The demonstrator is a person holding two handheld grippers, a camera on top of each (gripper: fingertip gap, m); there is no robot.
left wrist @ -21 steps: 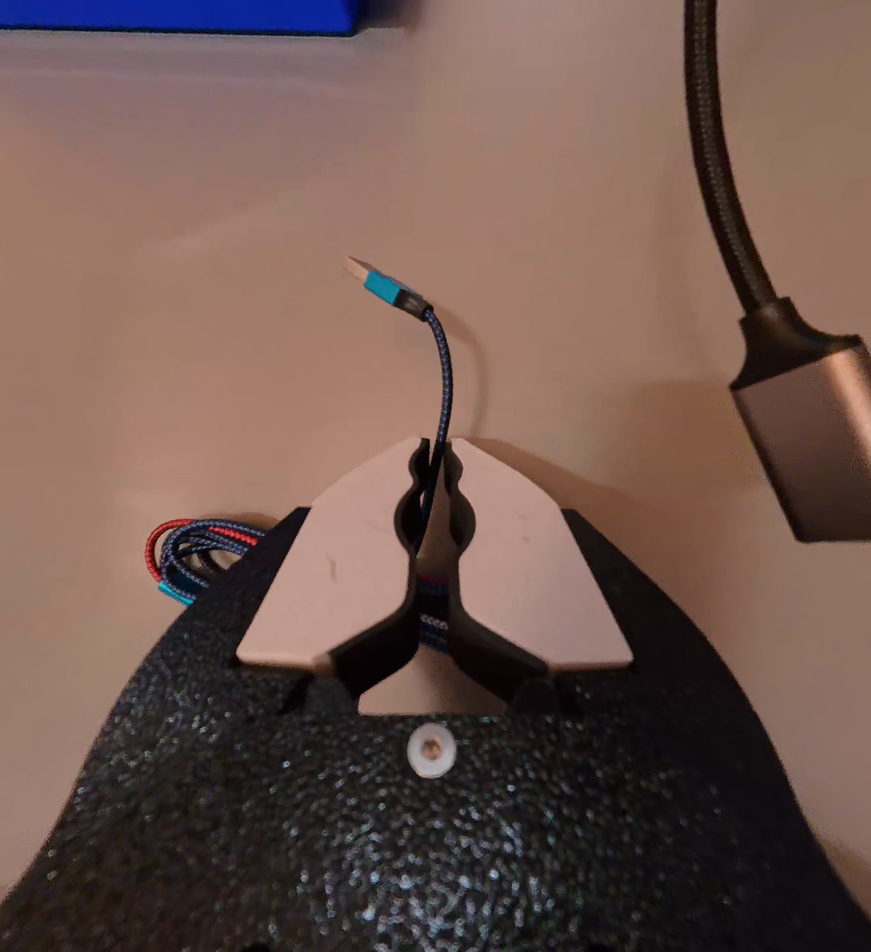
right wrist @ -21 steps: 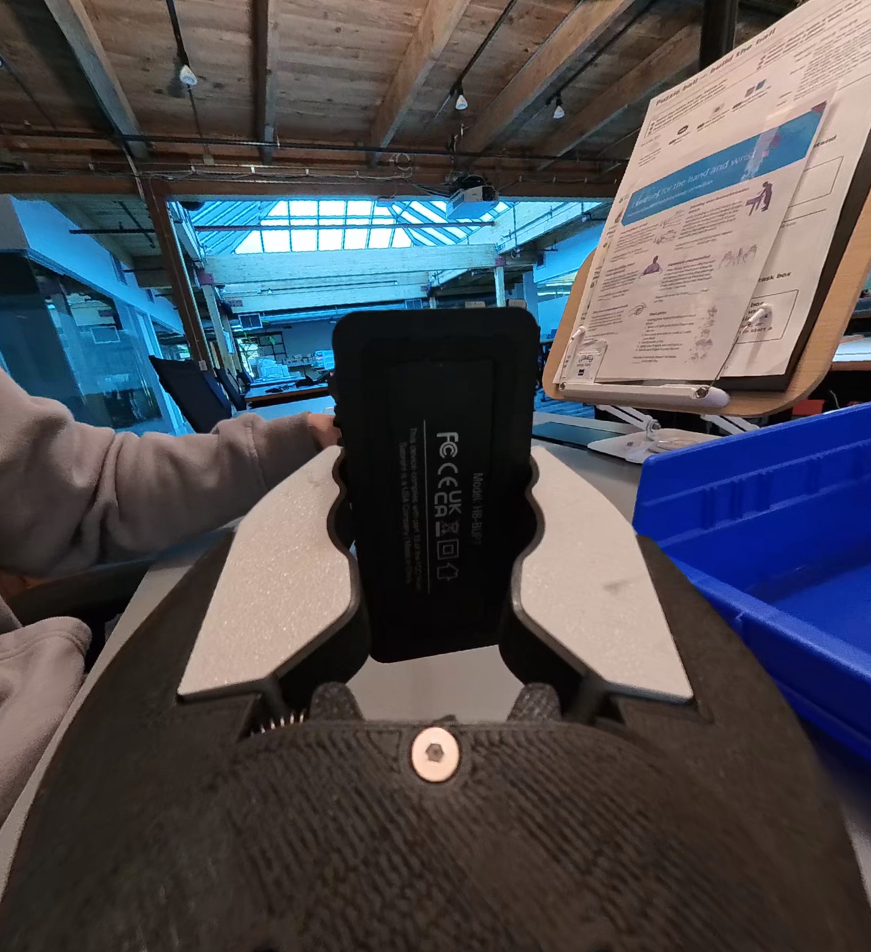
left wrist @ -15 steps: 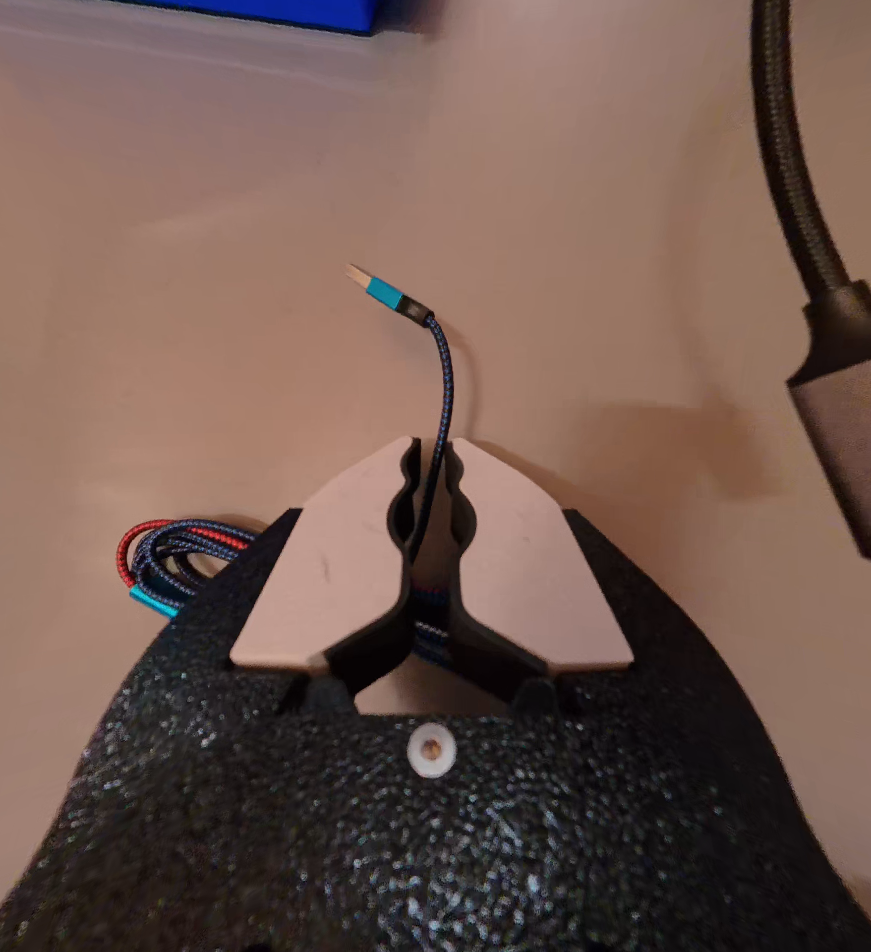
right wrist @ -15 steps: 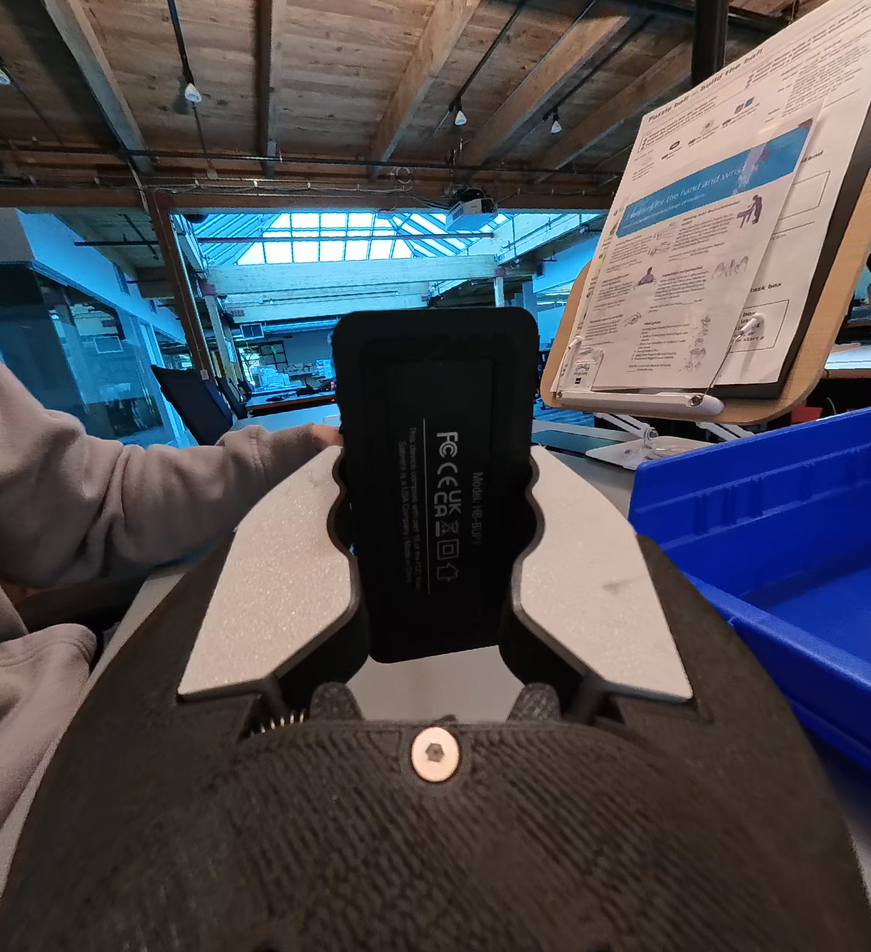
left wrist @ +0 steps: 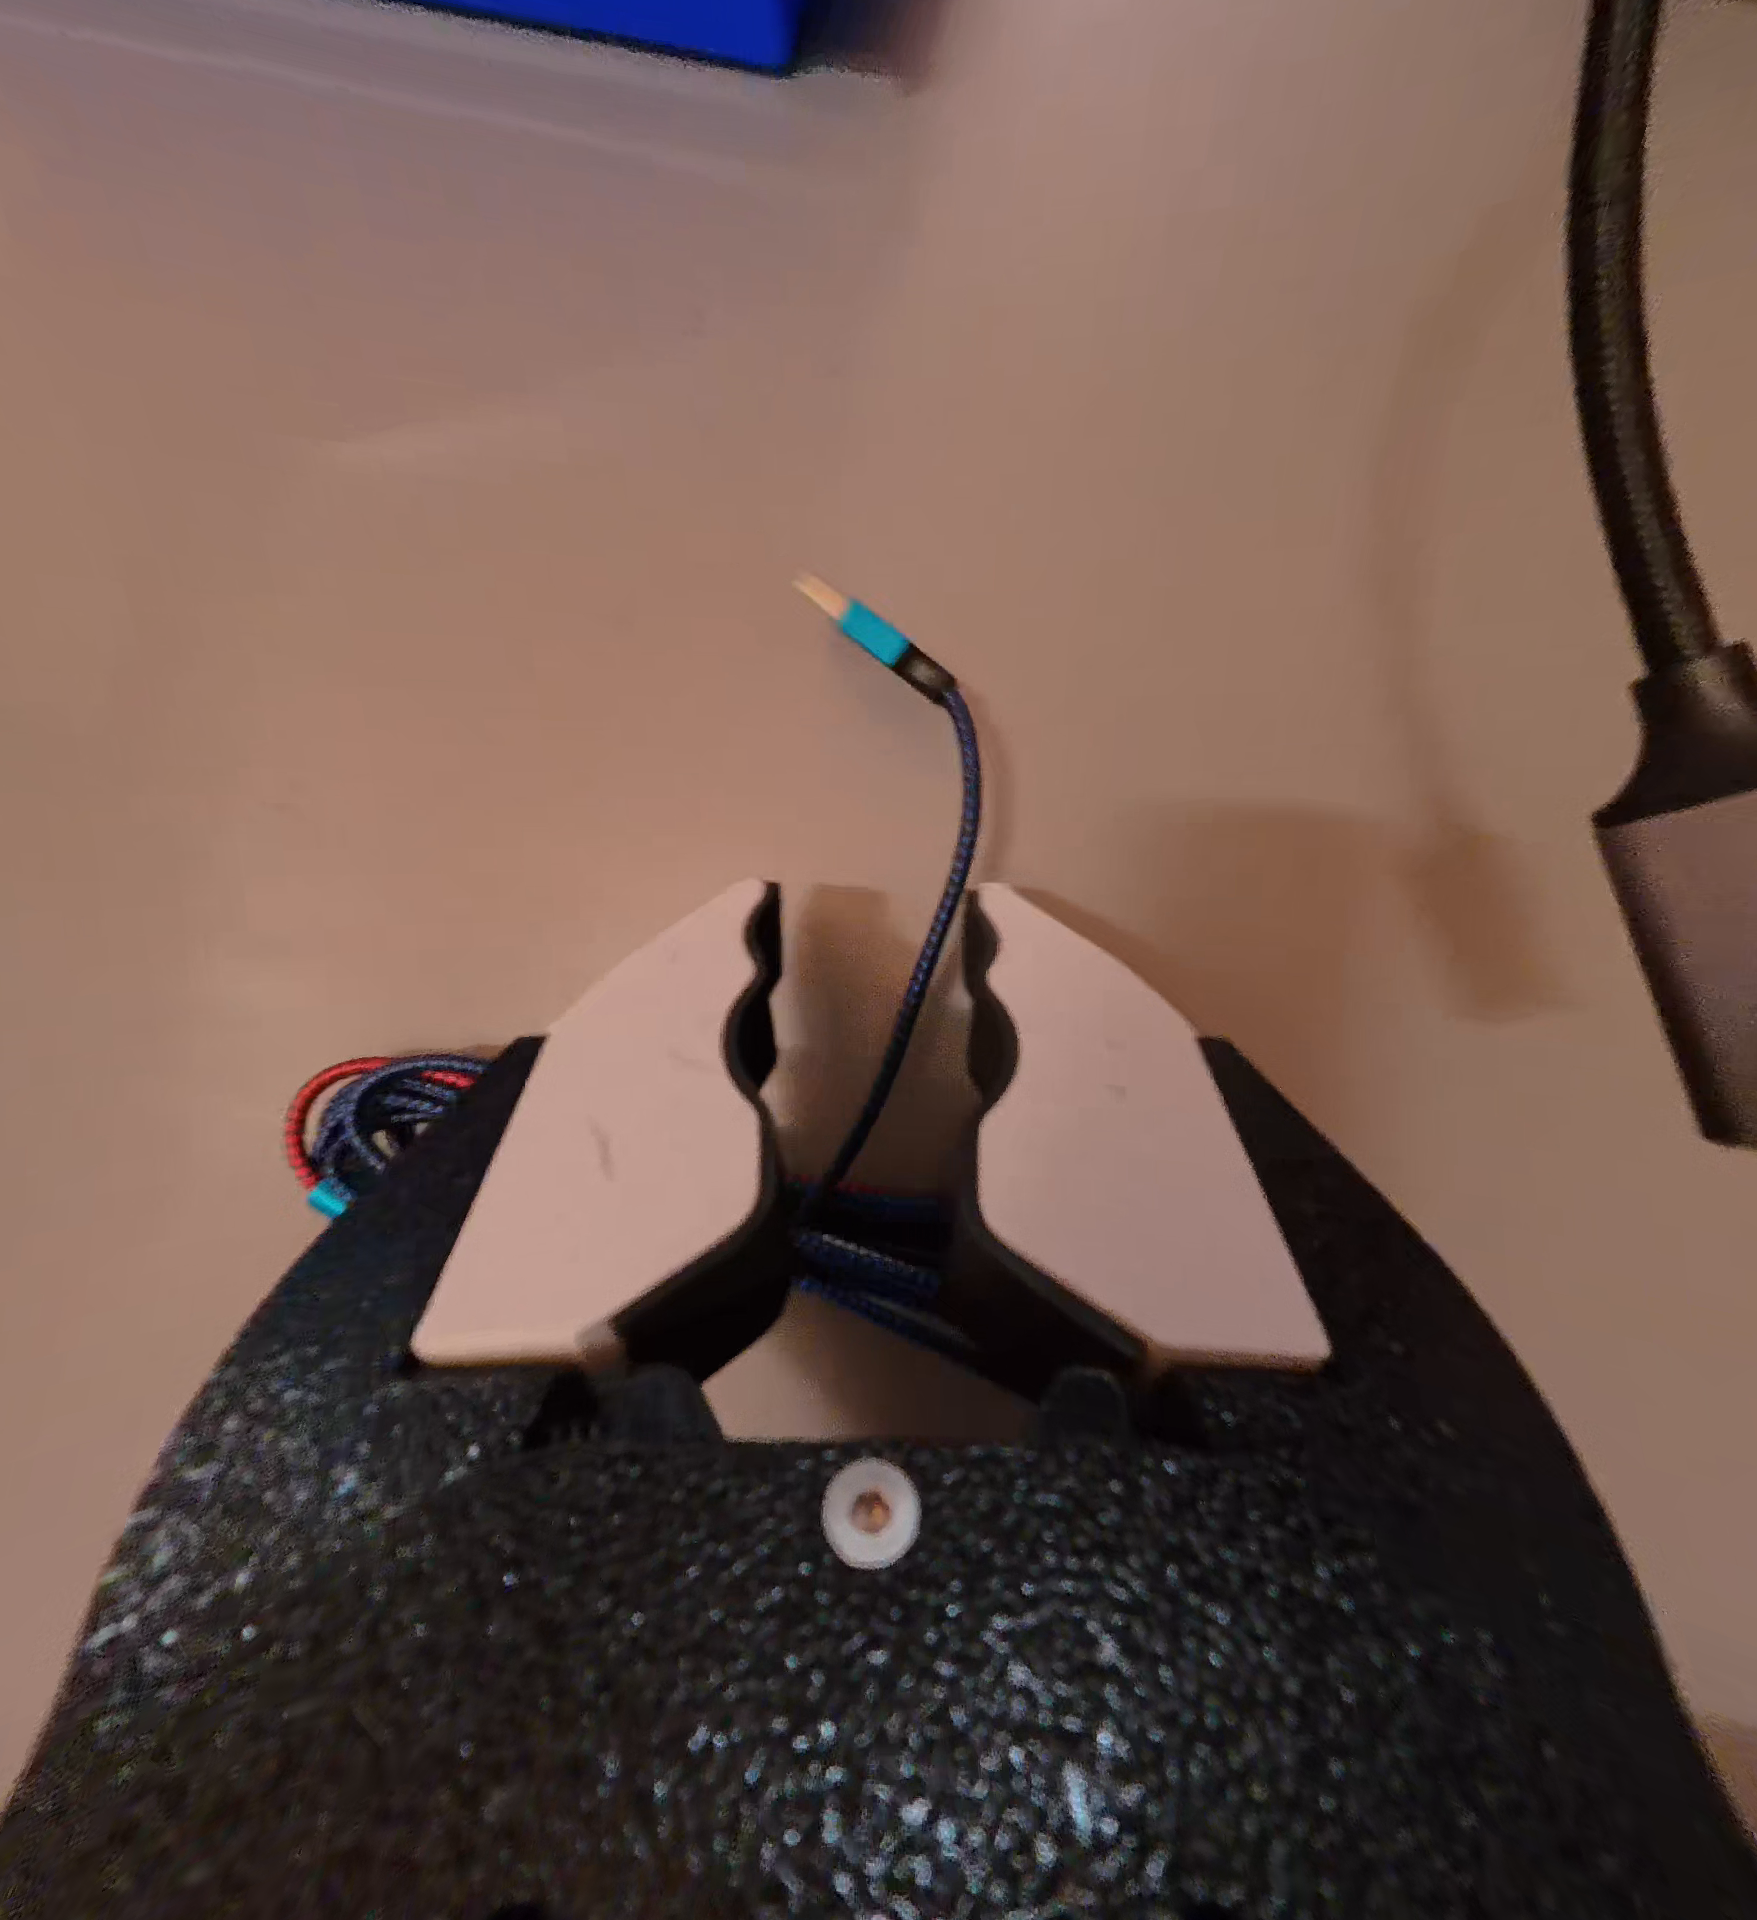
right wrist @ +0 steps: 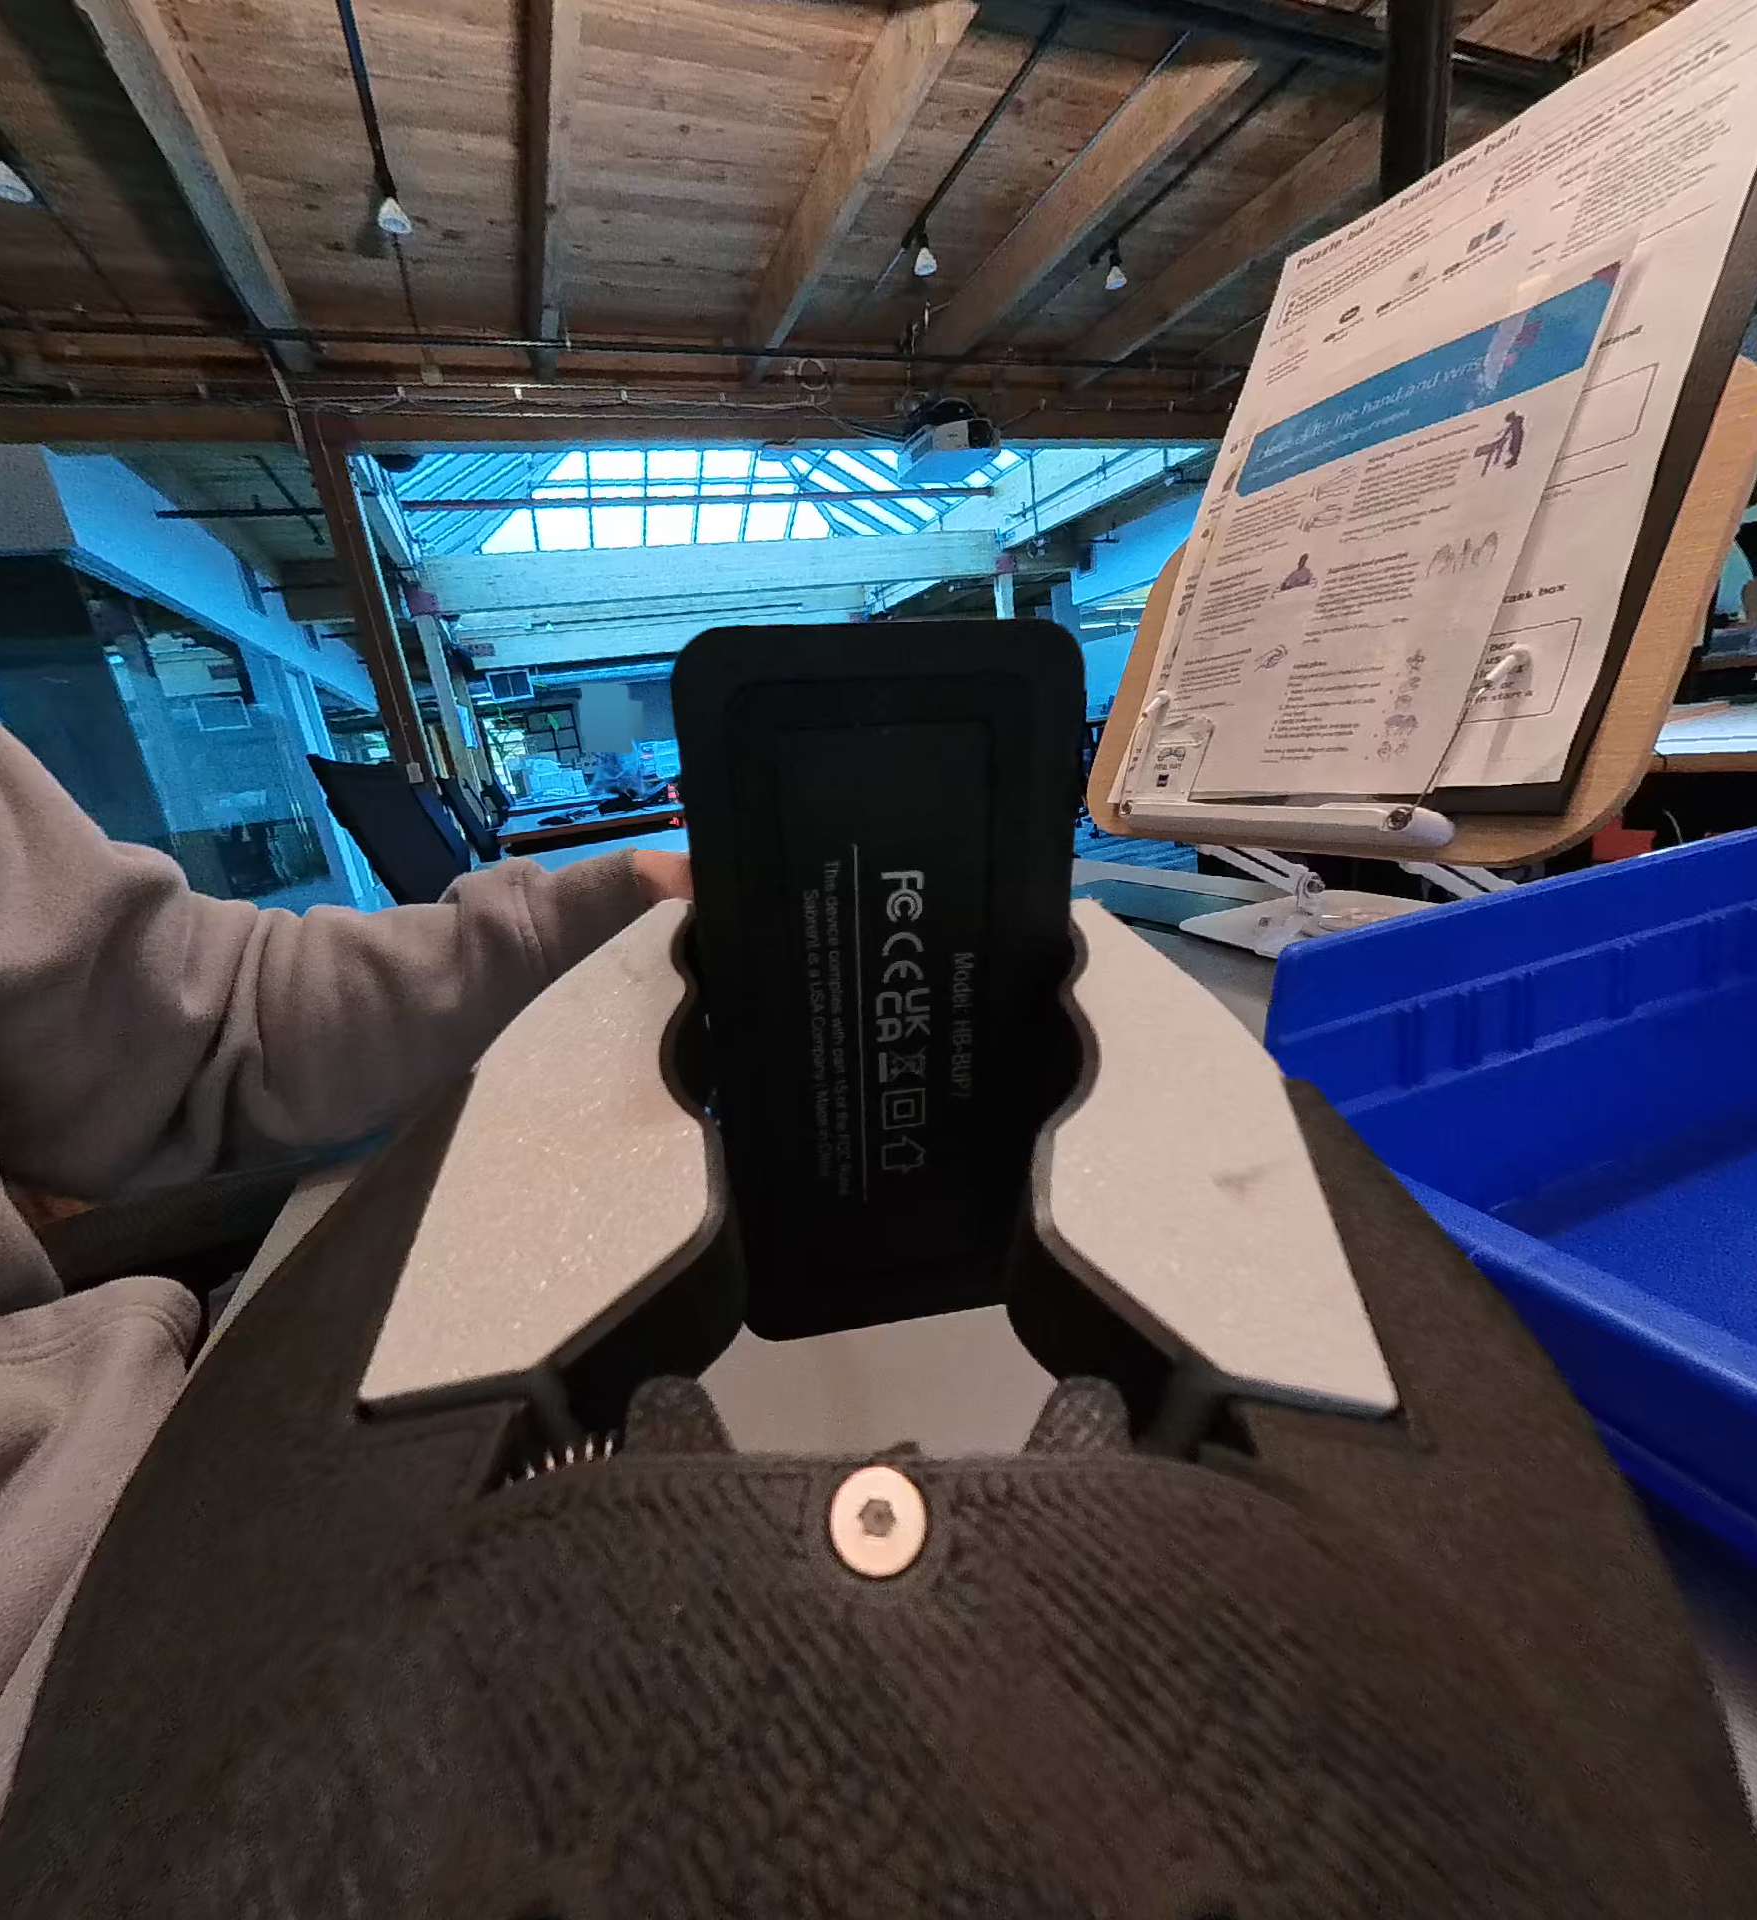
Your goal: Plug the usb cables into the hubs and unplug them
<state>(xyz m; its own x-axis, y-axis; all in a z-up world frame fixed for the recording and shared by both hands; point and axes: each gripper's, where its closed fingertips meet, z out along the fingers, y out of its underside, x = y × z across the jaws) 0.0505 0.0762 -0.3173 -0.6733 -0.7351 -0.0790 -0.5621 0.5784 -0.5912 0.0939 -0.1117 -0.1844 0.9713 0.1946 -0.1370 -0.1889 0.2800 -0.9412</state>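
Note:
In the left wrist view my left gripper [left wrist: 869, 904] is open above the tan table. A blue braided usb cable [left wrist: 941, 894] runs up through the gap, leaning against the right finger, with its teal plug [left wrist: 869, 629] beyond the tips. The rest of the cable lies coiled, blue and red [left wrist: 365, 1117], under the left finger. A grey hub [left wrist: 1726, 956] with a thick black braided lead hangs at the right edge. In the right wrist view my right gripper [right wrist: 879, 925] is shut on a black hub [right wrist: 879, 966], held upright with its labelled back toward the camera.
A blue bin [right wrist: 1622, 1132] stands on the right in the right wrist view; its corner [left wrist: 645, 26] shows at the top of the left wrist view. A wooden stand with printed sheets [right wrist: 1456, 540] is behind it. A person's grey sleeve [right wrist: 157, 1018] reaches in from the left.
My left gripper has opened and let go of the blue cable, which now leans on the right finger. The grey hub has drifted toward the right edge. The right gripper still holds the black hub.

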